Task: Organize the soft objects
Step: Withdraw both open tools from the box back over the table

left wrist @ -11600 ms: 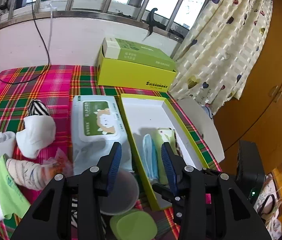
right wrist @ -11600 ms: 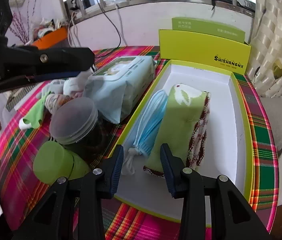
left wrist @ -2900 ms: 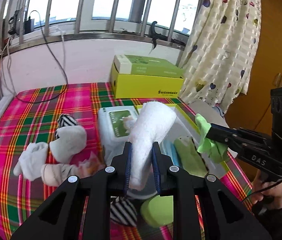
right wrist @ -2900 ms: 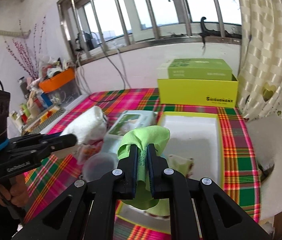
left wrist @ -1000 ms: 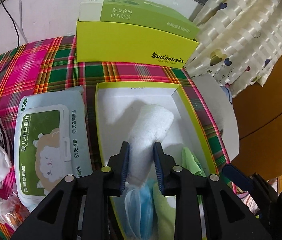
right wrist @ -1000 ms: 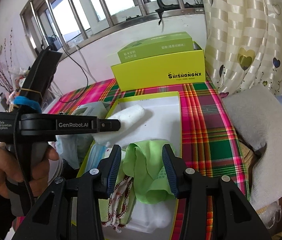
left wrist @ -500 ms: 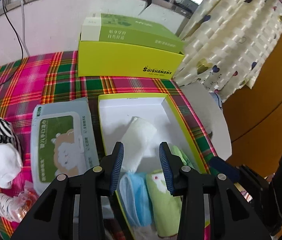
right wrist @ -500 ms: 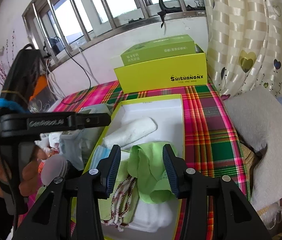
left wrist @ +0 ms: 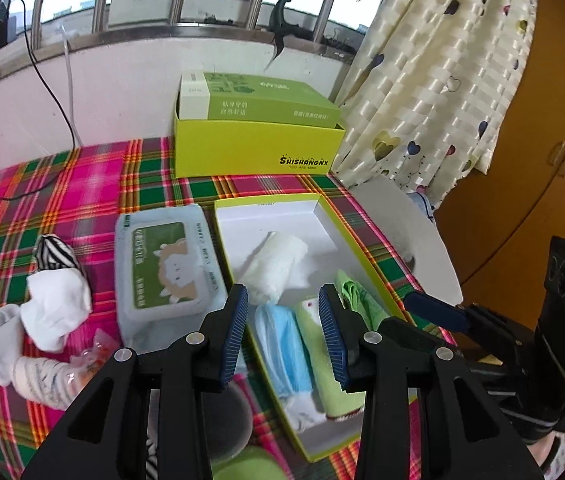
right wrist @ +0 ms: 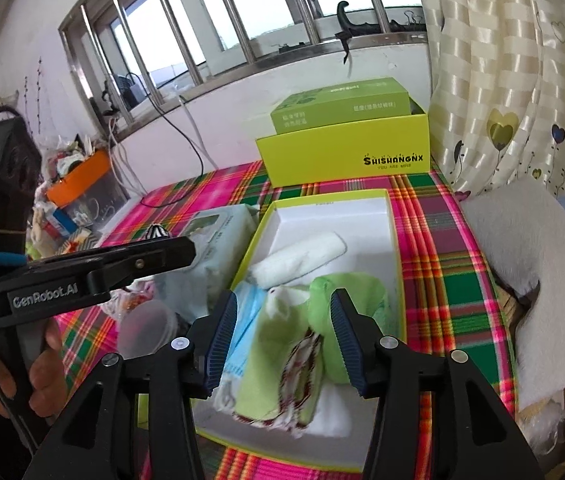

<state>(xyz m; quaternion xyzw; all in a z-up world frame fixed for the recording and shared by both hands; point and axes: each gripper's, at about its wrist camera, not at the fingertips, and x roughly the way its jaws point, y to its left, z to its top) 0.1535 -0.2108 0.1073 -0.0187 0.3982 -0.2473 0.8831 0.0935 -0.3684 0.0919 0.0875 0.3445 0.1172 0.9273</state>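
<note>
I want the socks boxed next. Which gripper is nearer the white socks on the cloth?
Left. The left gripper hovers open over the box's near end, beside the white socks; the right gripper, jaws opening, is at the box's far side.

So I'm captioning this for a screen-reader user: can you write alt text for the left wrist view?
An open left gripper hangs over a yellow-green box holding a rolled white towel, a blue face mask and green cloths. Left of the box on the plaid tablecloth lie a wet wipes pack and white socks.
</note>
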